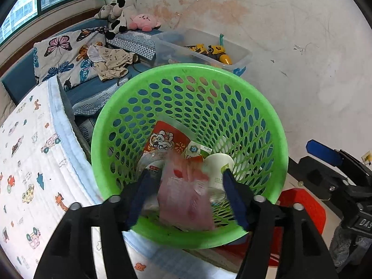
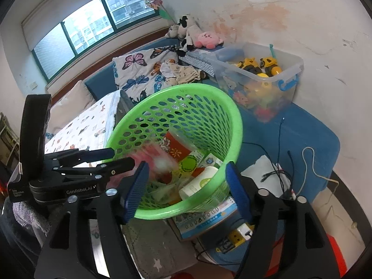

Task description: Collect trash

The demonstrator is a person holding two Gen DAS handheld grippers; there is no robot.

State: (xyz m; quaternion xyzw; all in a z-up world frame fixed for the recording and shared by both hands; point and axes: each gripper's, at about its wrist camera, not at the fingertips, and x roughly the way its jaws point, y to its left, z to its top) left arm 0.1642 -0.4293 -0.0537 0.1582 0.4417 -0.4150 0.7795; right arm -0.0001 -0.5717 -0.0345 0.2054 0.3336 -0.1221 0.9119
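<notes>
Left gripper [image 1: 188, 200] jaws parted, right gripper [image 2: 186, 186] jaws parted, both angled downward

A stained white wall [image 2: 302, 23] stood behind the blue window seat [image 2: 100, 81]; daylight came through the window [image 2: 88, 28].

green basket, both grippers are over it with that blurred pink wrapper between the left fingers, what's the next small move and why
Probably draw both grippers back. The left gripper stands open above the green basket with the blurred pink wrapper apparently loose between its fingers and dropping in. The right gripper is open and empty. Nothing is left to release.
</notes>
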